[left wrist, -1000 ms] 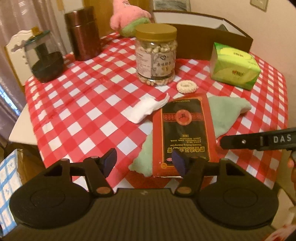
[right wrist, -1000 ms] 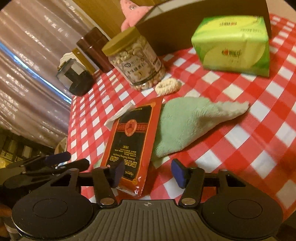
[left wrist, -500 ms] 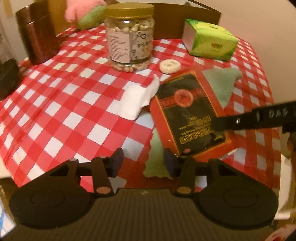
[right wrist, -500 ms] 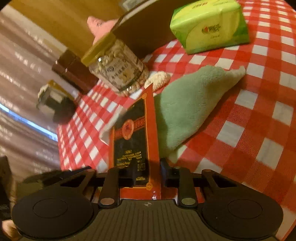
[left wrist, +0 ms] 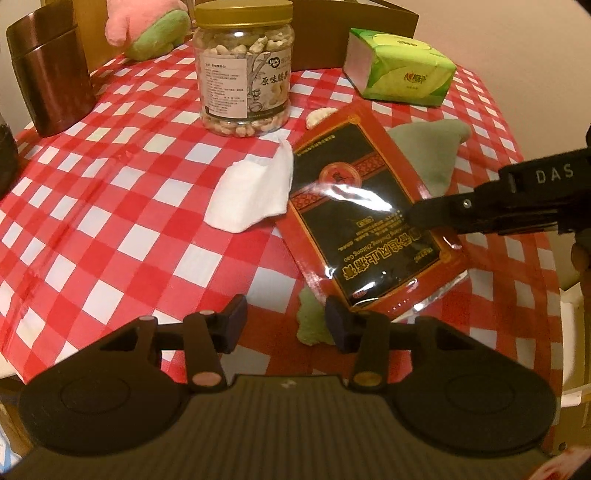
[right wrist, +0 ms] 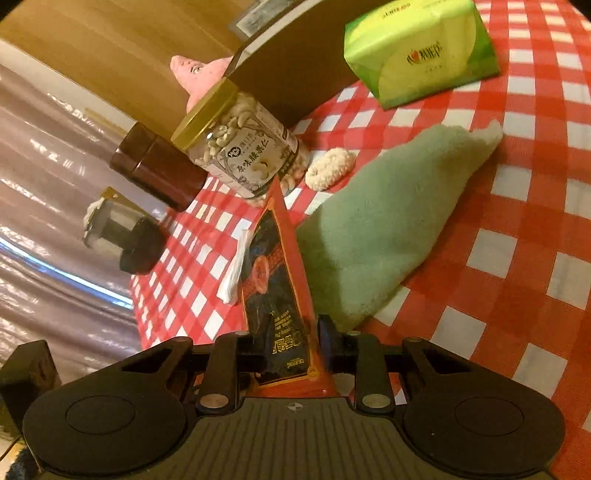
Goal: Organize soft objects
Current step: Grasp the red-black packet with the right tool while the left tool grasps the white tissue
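Observation:
A red-and-black foil packet (left wrist: 362, 210) lies across a pale green fleece cloth (left wrist: 432, 155) on the red-checked table. My right gripper (right wrist: 295, 328) is shut on the packet's (right wrist: 277, 277) near end and holds it tilted on edge above the cloth (right wrist: 388, 221). Its fingers (left wrist: 443, 214) reach in from the right in the left wrist view. My left gripper (left wrist: 286, 323) hangs open over the table's near edge, and a corner of the green cloth (left wrist: 310, 325) lies just inside its right finger. A folded white cloth (left wrist: 255, 192) rests left of the packet.
A cashew jar (left wrist: 243, 70), a brown canister (left wrist: 48, 74), a pink plush toy (left wrist: 144, 26), a green tissue pack (left wrist: 399, 70) and a brown box (left wrist: 351, 29) stand at the back. A small cream ring (right wrist: 330, 168) lies by the jar. A dark glass pot (right wrist: 122, 236) stands far left.
My right gripper has closed on the packet and tipped it up on edge. My left gripper has come lower and nearer the packet's end, with narrower jaws.

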### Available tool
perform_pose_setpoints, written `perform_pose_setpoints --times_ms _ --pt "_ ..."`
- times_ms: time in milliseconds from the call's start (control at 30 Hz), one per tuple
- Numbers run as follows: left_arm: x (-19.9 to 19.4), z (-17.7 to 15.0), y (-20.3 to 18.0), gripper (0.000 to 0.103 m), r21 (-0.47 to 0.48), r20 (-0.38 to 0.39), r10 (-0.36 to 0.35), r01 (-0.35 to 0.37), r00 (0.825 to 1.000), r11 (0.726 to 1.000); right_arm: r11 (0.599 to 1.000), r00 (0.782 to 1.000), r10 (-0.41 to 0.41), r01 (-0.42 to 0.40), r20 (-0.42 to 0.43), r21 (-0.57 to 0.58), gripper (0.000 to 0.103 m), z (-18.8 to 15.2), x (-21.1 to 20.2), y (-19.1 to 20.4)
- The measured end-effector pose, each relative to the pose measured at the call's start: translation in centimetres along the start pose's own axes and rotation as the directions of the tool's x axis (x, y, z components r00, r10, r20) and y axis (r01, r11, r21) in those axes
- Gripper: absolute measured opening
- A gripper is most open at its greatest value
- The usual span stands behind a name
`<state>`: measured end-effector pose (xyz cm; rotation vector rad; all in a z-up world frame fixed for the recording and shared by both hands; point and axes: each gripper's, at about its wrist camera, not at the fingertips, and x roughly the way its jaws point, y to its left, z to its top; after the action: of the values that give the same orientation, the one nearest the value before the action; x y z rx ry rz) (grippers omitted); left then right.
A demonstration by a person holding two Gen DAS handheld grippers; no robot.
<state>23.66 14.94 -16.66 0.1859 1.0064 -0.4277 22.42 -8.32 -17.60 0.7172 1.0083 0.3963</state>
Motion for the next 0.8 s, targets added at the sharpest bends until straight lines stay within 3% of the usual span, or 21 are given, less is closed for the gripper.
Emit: perform_pose_setpoints --times_ms 167,233,367,600,800 --pt "0.2 0.1 -0.2 0.045 0.003 0.0 0.012 -0.012 1.0 1.0 0.993 0.983 0.092 -0.102 -0.159 -0.055 0.027 0.1 0.4 -0.8" --pt "0.2 0.2 -0.2 0.045 -0.006 -0.004 0.017 -0.017 1.0 1.0 0.991 0.978 0.083 -0.101 -0.19 -0.086 0.026 -0.5 1.2 -0.8" --pt "0.1 0.0 -0.3 0.045 -0.007 -0.004 0.036 -0.036 0.999 0.999 0.992 0.991 0.087 -0.096 -0.102 -0.087 0.009 -0.7 0.8 -0.4" --pt "-0.6 0.0 0.0 0.044 0.005 0.004 0.078 -0.078 0.997 0.997 0.991 0.999 0.044 -0.042 0.012 -0.124 0.002 0.6 -2.0 0.8" --pt "-0.2 1.3 -0.1 0.051 0.092 0.044 0.139 -0.142 0.989 0.986 0.975 0.996 -0.08 0.084 0.03 -0.206 0.002 1.9 -3.5 2.4"
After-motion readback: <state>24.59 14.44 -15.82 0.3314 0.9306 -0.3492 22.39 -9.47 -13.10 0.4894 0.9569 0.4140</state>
